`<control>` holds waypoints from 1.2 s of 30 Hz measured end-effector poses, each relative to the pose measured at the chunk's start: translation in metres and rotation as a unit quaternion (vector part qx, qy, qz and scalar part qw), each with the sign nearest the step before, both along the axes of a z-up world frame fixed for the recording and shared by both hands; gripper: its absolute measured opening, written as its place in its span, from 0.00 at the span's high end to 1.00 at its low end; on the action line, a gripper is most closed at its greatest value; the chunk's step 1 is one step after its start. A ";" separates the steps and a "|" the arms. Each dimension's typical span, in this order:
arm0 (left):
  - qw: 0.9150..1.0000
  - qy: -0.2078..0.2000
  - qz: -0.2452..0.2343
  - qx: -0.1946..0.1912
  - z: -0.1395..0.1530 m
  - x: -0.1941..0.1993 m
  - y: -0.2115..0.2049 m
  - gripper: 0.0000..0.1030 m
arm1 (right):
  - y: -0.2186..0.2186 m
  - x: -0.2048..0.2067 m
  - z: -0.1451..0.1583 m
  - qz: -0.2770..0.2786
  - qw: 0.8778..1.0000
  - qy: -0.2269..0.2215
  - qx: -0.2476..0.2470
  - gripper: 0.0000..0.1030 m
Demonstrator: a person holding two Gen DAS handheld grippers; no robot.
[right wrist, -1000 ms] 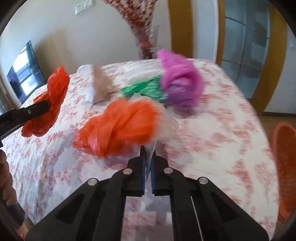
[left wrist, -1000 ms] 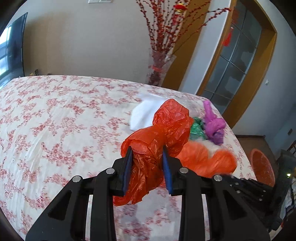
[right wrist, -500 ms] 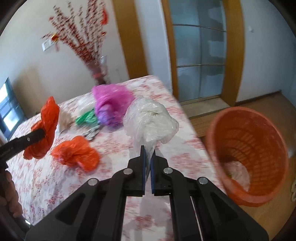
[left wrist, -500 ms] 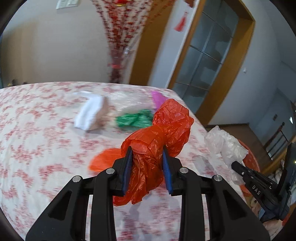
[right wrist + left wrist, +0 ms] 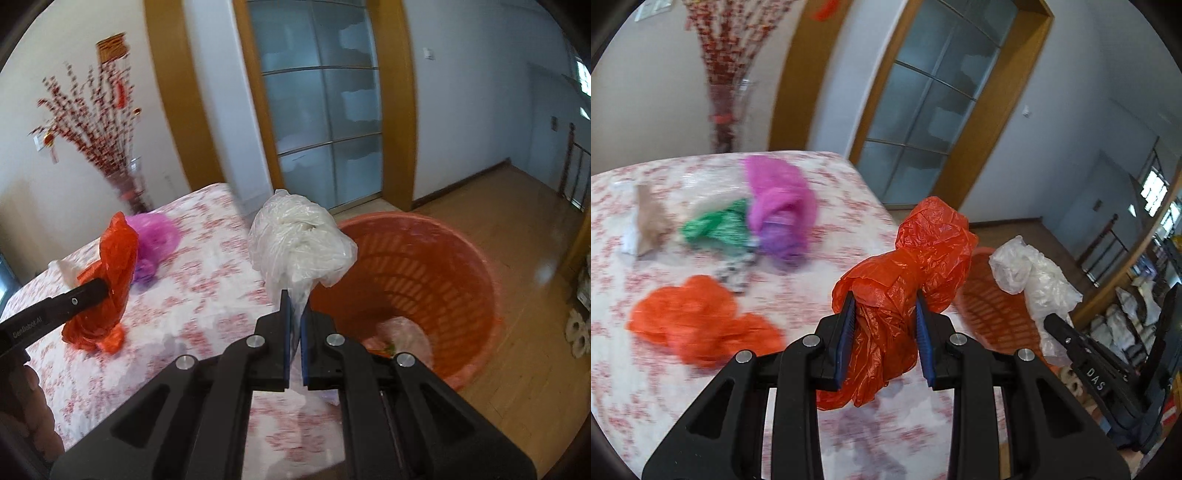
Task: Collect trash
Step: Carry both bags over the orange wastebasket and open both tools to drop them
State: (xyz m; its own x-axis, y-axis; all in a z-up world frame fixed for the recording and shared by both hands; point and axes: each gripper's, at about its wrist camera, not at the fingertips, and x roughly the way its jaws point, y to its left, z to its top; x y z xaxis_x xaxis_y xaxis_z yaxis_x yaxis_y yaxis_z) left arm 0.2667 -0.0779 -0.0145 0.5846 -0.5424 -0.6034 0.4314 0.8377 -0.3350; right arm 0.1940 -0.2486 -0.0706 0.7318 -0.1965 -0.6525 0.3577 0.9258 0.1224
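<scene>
My left gripper (image 5: 886, 314) is shut on a crumpled red plastic bag (image 5: 905, 266), held above the floral table's right end; the same red bag (image 5: 107, 273) shows at left in the right wrist view. My right gripper (image 5: 294, 306) is shut on a clear white plastic bag (image 5: 299, 243), which hangs at the near rim of the orange trash basket (image 5: 443, 266) on the floor. From the left wrist the white bag (image 5: 1030, 273) shows over the basket (image 5: 993, 306). Some trash lies in the basket's bottom.
On the floral tablecloth (image 5: 812, 221) lie an orange bag (image 5: 698, 317), a purple bag (image 5: 779, 206), a green bag (image 5: 716, 225) and a brown and white wad (image 5: 646, 221). A vase of red branches (image 5: 125, 177) stands behind the table. Glass doors and wood floor (image 5: 517, 221) lie beyond.
Both grippers have swung right from over the table toward its end. The right one lifted the white bag off the table to the basket's rim; the red bag stays gripped.
</scene>
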 end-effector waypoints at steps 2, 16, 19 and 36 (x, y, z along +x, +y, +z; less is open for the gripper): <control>1.000 0.001 -0.012 -0.005 0.000 -0.001 -0.014 0.71 | -0.011 -0.004 0.000 -0.012 1.000 -0.002 0.002 0.94; 0.996 0.012 -0.084 -0.012 -0.008 -0.003 -0.103 0.71 | -0.076 -0.017 -0.008 -0.081 0.996 -0.014 0.020 0.94; 0.995 0.015 -0.096 -0.012 -0.011 -0.005 -0.115 0.71 | -0.088 -0.018 -0.012 -0.089 0.996 -0.013 0.026 0.94; 0.990 0.040 -0.136 0.002 -0.031 0.000 -0.171 0.69 | -0.126 -0.013 -0.033 -0.115 0.992 -0.015 0.056 0.89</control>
